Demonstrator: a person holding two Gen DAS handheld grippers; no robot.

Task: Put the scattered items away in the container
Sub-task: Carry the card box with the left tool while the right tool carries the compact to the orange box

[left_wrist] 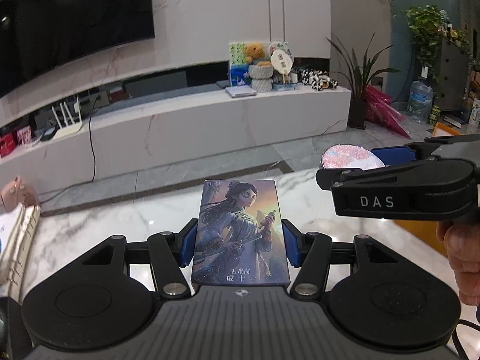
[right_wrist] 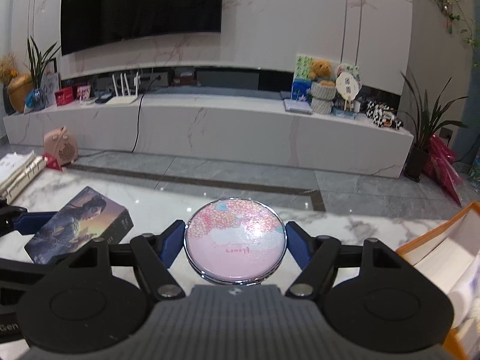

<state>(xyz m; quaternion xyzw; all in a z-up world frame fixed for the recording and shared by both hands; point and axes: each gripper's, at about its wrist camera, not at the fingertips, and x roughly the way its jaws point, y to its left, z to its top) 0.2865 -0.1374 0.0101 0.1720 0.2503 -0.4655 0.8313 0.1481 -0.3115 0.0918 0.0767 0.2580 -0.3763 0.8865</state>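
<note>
My left gripper [left_wrist: 240,244] is shut on a flat card box [left_wrist: 241,231] printed with a woman in blue robes, held above the white marble table [left_wrist: 120,225]. The box also shows in the right wrist view [right_wrist: 79,225], with the left gripper's blue pads on its sides. My right gripper [right_wrist: 235,241] is shut on a round pink compact mirror [right_wrist: 235,241] with a flower pattern. The right gripper and mirror [left_wrist: 351,157] show at the right of the left wrist view. An orange-rimmed white container [right_wrist: 444,249] stands at the table's right.
A stack of papers and binders [right_wrist: 18,171] lies at the table's left edge. Beyond the table is grey tile floor, a pink fan heater [right_wrist: 60,147], a long marble TV bench [right_wrist: 210,120] with clutter, and potted plants [right_wrist: 426,138].
</note>
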